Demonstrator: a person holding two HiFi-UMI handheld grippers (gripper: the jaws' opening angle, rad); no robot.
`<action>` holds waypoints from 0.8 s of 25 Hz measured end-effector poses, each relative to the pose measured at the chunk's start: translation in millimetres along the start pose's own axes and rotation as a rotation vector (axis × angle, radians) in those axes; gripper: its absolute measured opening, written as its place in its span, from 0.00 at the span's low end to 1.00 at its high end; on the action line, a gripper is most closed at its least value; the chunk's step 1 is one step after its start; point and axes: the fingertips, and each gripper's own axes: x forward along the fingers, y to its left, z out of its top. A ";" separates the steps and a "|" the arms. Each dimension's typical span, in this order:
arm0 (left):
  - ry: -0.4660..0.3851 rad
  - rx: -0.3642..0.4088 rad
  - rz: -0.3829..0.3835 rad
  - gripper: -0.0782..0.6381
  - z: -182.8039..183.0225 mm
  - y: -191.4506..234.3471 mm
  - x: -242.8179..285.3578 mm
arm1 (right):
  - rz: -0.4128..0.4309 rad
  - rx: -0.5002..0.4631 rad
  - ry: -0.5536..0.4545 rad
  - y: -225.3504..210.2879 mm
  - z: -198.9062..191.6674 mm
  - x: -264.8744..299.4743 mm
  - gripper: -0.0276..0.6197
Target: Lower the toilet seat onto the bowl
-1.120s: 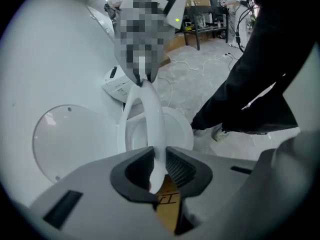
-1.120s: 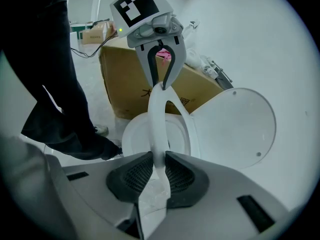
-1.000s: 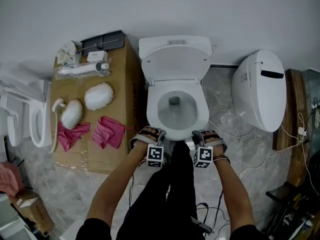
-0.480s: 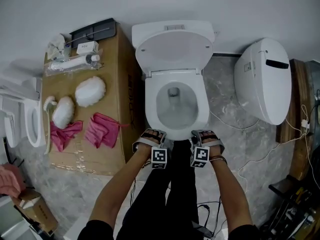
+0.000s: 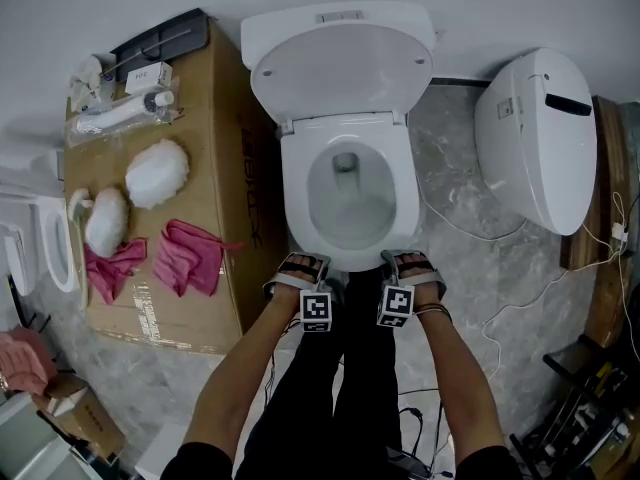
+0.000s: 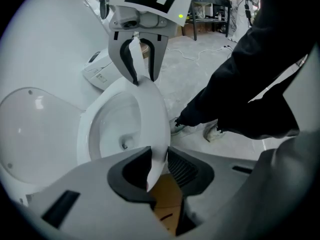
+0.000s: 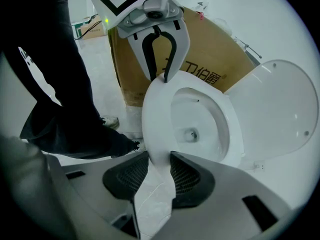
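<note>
The white toilet seat [image 5: 300, 203] lies down on the bowl, and the lid [image 5: 340, 63] stands raised behind it. Both grippers are at the seat's front rim, pointing steeply down. My left gripper [image 5: 303, 268] straddles the rim on the left of the front, my right gripper [image 5: 410, 265] on the right. In the left gripper view the seat [image 6: 150, 109] runs between the jaws of the left gripper [image 6: 159, 156] with a gap on one side. In the right gripper view the seat [image 7: 155, 114] passes between the right gripper [image 7: 160, 156]. Both pairs of jaws have just been opening.
A cardboard box [image 5: 225, 168] stands left of the toilet with pink cloths [image 5: 190, 258] and white pads on it. A second white toilet [image 5: 540, 138] sits at the right, with cables [image 5: 470, 238] on the floor. The person's legs [image 5: 350, 388] are directly in front of the bowl.
The head view has shifted: the toilet looks larger and the box has slid left. Both grippers have stayed at the seat's front rim.
</note>
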 end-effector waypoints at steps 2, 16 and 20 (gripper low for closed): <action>0.002 -0.022 -0.019 0.26 -1.6 -4.1 8.1 | 0.012 0.005 0.008 4.4 -0.3 8.7 0.28; 0.029 -0.160 -0.093 0.26 -7.5 -19.5 45.4 | 0.098 0.046 0.045 21.9 -2.7 47.6 0.29; 0.047 -0.228 -0.134 0.26 -8.8 -21.1 53.6 | 0.126 0.060 0.059 24.8 -4.9 54.5 0.29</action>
